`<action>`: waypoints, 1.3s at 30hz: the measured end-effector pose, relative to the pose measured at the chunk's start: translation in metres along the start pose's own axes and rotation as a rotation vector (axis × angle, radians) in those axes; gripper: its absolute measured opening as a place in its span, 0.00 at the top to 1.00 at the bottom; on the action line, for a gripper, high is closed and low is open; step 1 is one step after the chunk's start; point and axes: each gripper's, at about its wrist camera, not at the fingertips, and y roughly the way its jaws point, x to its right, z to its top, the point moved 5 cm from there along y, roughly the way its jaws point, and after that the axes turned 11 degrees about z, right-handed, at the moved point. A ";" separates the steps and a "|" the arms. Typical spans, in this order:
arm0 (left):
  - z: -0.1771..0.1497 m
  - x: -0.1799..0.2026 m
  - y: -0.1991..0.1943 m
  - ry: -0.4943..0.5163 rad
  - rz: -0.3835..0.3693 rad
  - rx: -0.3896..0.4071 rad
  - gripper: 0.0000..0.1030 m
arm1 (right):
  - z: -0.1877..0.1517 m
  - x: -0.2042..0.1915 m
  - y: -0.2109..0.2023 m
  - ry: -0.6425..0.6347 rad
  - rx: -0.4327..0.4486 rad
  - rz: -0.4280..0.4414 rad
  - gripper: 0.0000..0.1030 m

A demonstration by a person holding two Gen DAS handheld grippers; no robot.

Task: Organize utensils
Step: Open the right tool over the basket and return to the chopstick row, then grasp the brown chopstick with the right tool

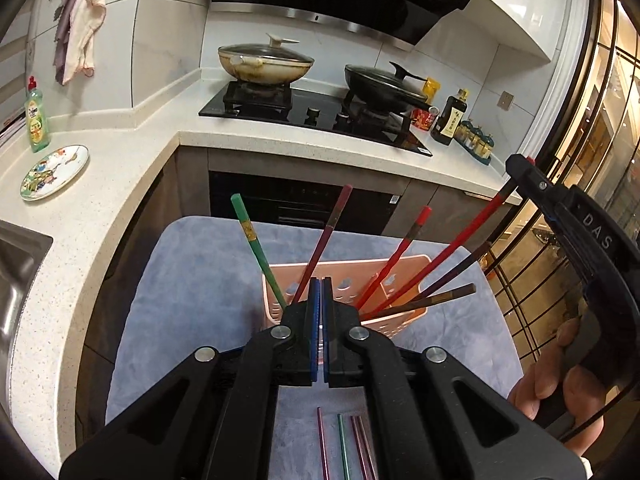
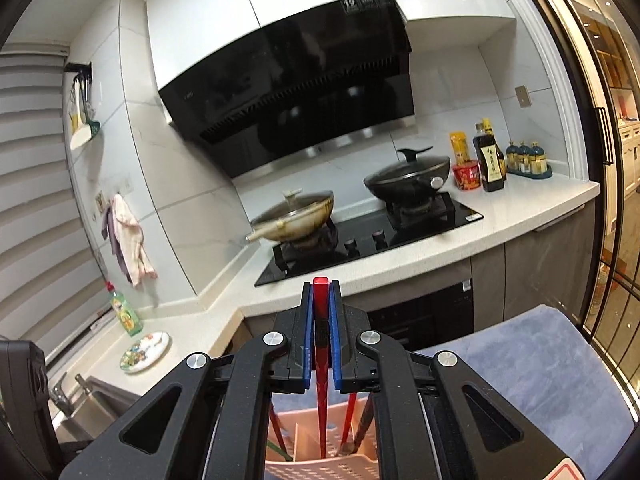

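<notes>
A pink slotted utensil holder stands on a blue-grey towel. It holds a green chopstick, a maroon one, red ones and dark brown ones. My left gripper is shut and empty, just in front of the holder. My right gripper is shut on a red chopstick whose lower end reaches into the holder. In the left wrist view the right gripper holds that chopstick's top end. Several more chopsticks lie on the towel below my left gripper.
A white counter carries a painted plate and a green dish-soap bottle. A sink is at the left. The stove bears two lidded woks. Sauce bottles stand to its right.
</notes>
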 end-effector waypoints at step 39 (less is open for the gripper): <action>-0.251 -0.030 -0.086 0.063 0.257 -0.015 0.33 | -0.284 -0.003 -0.233 -0.030 -0.478 -0.021 0.54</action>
